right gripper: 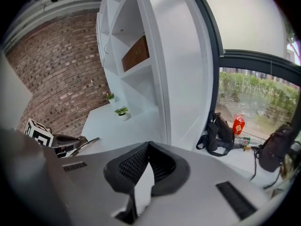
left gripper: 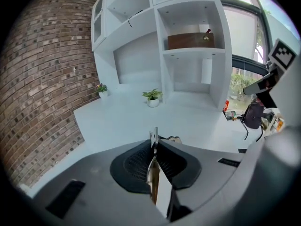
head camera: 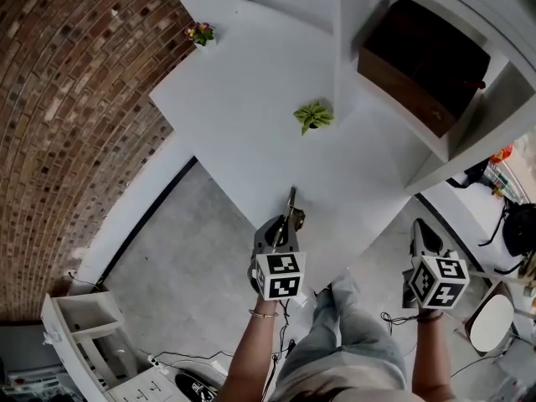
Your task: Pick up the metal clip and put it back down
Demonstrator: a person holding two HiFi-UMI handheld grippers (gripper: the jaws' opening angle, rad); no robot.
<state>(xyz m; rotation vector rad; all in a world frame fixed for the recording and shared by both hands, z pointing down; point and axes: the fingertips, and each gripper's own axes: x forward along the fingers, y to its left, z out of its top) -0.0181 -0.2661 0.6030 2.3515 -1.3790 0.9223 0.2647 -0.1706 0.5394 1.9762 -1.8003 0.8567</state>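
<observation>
- Two grippers are in play, but only the left gripper (head camera: 288, 221) is working: its jaws are clamped on the clip (head camera: 291, 201), a thin metal blade that sticks out past the fingertips towards 12 o'clock in the head view.
- Right gripper (head camera: 417, 228) hangs off the table's edge at 3 o'clock from the left one. Its jaws are pressed together with nothing between them.
- Pick-up looks done, so putting the clip back down is the step in hand. The clip sits over the near corner of the table (head camera: 251, 99); whether its tip touches the top I cannot tell.
- Next move, as I judge it: bring the clip flat onto the white top, a little further in from the corner, then part the jaws and draw straight back. Released this near the edge, it could slide off to the floor.
- Plant (head camera: 313, 115) stands at 12 o'clock, well apart from the clip, with a flower pot (head camera: 200, 32) far off at 11 o'clock by the brick wall (head camera: 75, 124).
- Shelf unit (head camera: 352, 48) with a brown box (head camera: 423, 61) rises at 1 o'clock.
- Nothing lies between the clip and the bare top, so the way is free.
</observation>
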